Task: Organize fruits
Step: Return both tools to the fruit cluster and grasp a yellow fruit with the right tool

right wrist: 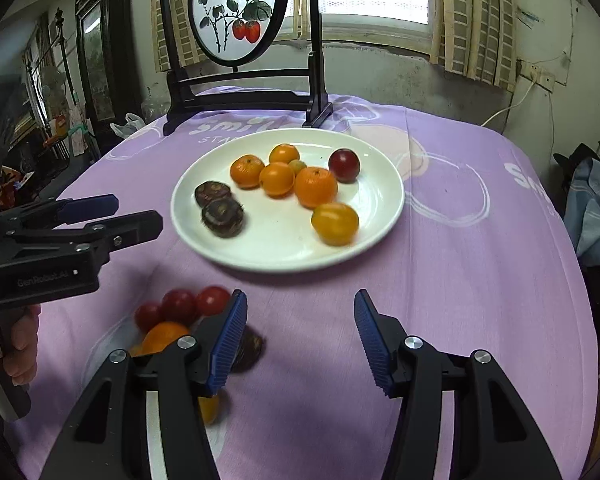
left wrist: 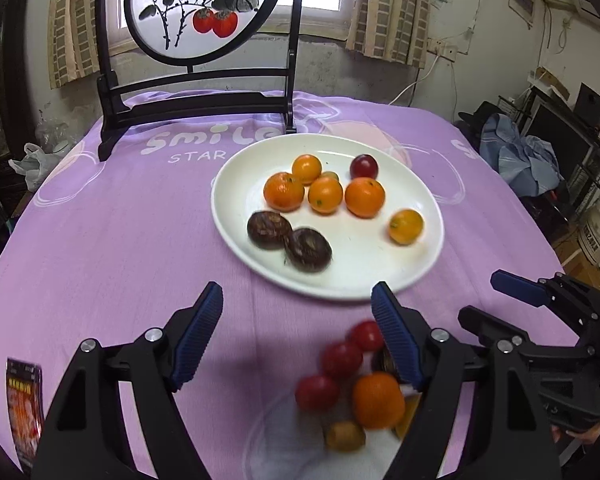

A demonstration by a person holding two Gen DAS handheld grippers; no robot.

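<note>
A white plate [left wrist: 360, 268] [right wrist: 284, 248] in the middle of the purple cloth holds several oranges [left wrist: 284, 191] [right wrist: 315, 187], two dark water chestnuts [left wrist: 269, 229] [right wrist: 223, 212], a yellow kumquat [left wrist: 406, 226] [right wrist: 335, 224] and a red-purple grape [left wrist: 363, 166] [right wrist: 344, 165]. Nearer lies a loose pile on clear plastic: three cherry tomatoes [left wrist: 342, 360] [right wrist: 180, 304], an orange [left wrist: 378, 400] [right wrist: 162, 336] and a chestnut [right wrist: 248, 350]. My left gripper [left wrist: 298, 296] [right wrist: 136, 212] hovers open above the pile's left side. My right gripper [right wrist: 300, 298] [left wrist: 492, 304] stands open beside the pile, holding nothing.
A round painted screen on a black stand [left wrist: 196, 12] [right wrist: 238, 8] stands at the table's back. A printed packet [left wrist: 24, 408] lies near the front left. A hand [right wrist: 20, 344] grips the left tool. Clutter and cloth sit beyond the right edge.
</note>
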